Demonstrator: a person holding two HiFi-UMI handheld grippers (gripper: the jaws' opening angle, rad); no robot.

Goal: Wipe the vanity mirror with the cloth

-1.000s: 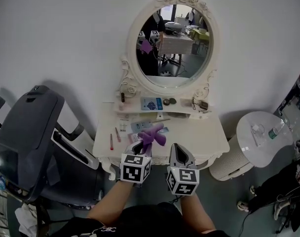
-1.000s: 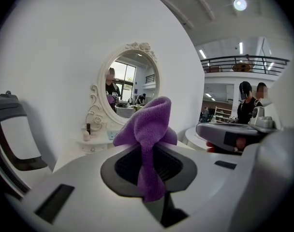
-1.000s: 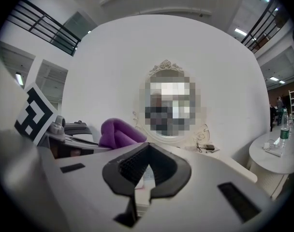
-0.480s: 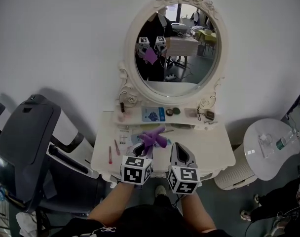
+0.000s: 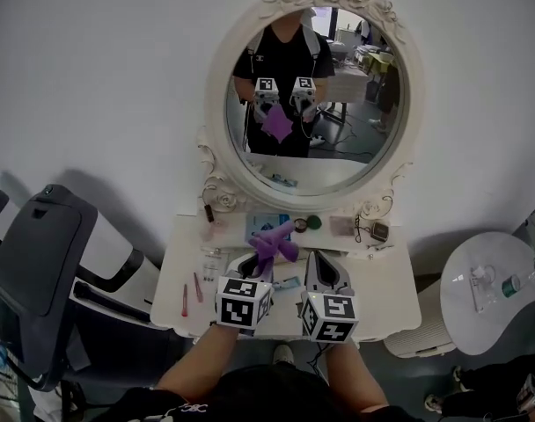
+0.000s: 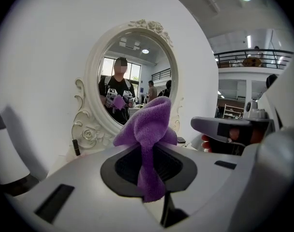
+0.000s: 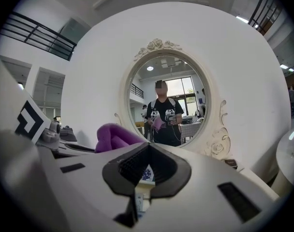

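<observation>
The oval vanity mirror (image 5: 338, 139) in its white carved frame stands on the wall above the vanity table (image 5: 386, 293). It reflects a person holding both grippers and the cloth. My left gripper (image 5: 252, 260) is shut on a purple cloth (image 5: 273, 243), which bunches up out of the jaws, over the table and well short of the glass. In the left gripper view the cloth (image 6: 148, 129) rises in front of the mirror (image 6: 137, 62). My right gripper (image 5: 320, 264) hangs beside it, shut and empty. In the right gripper view its jaws (image 7: 146, 167) face the mirror (image 7: 169, 100), with the cloth (image 7: 115, 137) to the left.
Small cosmetics, a blue packet (image 5: 267, 228) and pink pens (image 5: 197, 287) lie scattered on the vanity table. A dark chair (image 5: 34, 271) stands at the left. At the right are a round white side table (image 5: 492, 280) with a bottle and a ribbed white bin (image 5: 421, 337).
The view has closed in on the vanity. The mirror now looks larger and the person's reflection has moved to its middle. Both grippers hold the same pose, cloth still gripped.
</observation>
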